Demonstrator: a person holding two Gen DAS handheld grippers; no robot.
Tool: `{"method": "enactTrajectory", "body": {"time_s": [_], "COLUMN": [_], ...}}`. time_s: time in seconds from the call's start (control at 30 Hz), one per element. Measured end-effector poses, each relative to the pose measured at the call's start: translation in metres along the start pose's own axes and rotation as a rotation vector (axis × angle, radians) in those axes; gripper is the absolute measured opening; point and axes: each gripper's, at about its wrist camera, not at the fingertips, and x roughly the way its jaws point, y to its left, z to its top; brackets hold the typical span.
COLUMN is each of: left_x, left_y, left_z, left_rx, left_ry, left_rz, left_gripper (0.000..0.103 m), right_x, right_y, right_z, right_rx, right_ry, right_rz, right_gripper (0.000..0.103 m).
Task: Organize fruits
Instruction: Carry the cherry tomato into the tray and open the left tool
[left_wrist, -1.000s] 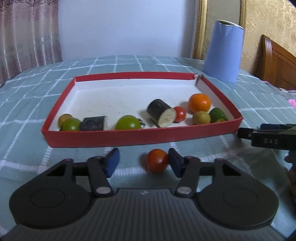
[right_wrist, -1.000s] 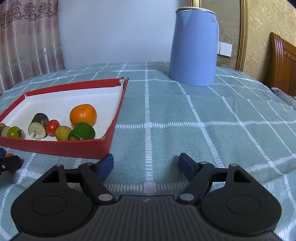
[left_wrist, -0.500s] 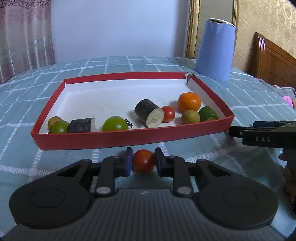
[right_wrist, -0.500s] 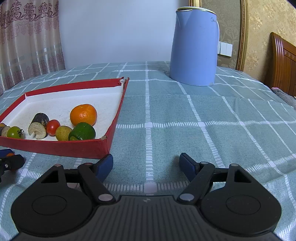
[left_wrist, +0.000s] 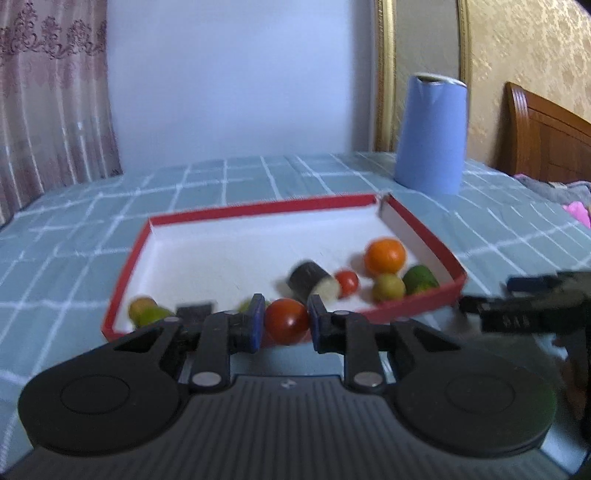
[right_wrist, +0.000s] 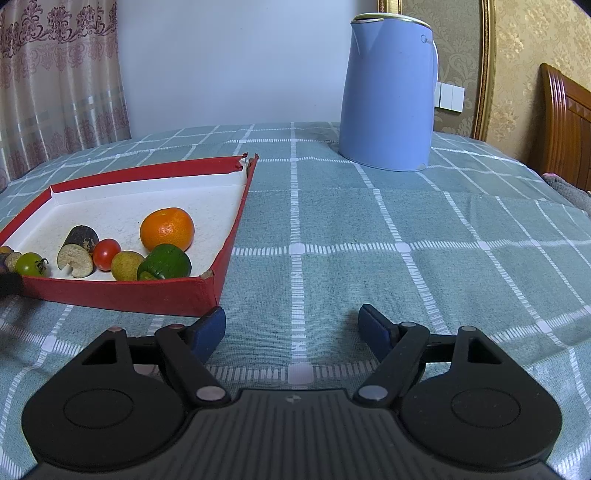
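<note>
Left wrist view: my left gripper (left_wrist: 286, 325) pinches a red tomato (left_wrist: 287, 320) between its blue pads (left_wrist: 255, 325), the fruit lifted clear of the checked cloth and seen in front of the near wall of the red tray (left_wrist: 406, 312). I use that tray as my landmark. Inside it, along the near wall, lie a green tomato (right_wrist: 29, 263), a cut dark eggplant piece (right_wrist: 77, 248), a small red tomato (right_wrist: 106, 254), a yellowish round fruit (right_wrist: 126, 265) and a green pepper (right_wrist: 165, 262); an orange (right_wrist: 167, 229) sits just behind the pepper. More fruit and a dark block crowd the tray's near left corner, too blurred for me to name. Right wrist view: my right gripper (right_wrist: 291, 330) hangs with jaws wide and nothing between them, over bare cloth just off the tray's near right corner. A blue kettle (right_wrist: 388, 96) stands well beyond the tray's far right corner, on the same green checked cloth (right_wrist: 406, 229). From the left camera, the right gripper shows as a dark blurred shape to the right of the tray.
</note>
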Motion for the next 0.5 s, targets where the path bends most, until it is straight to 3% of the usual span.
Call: {"method": "enactTrajectory", "body": {"time_s": [0.3, 0.5], "left_x": [0.054, 0.090], "left_y": [0.027, 0.033], "left_z": [0.030, 0.030], "left_rx": [-0.043, -0.040], "left_ry": [0.027, 0.074], "left_rz": [0.097, 0.139], "left_gripper": [0.022, 0.022], "right_x": [0.000, 0.000], "right_y": [0.000, 0.000], "right_z": [0.000, 0.000], "right_rx": [0.000, 0.000], "right_ry": [0.001, 0.001], "right_rz": [0.000, 0.000], "right_gripper": [0.079, 0.079]}}
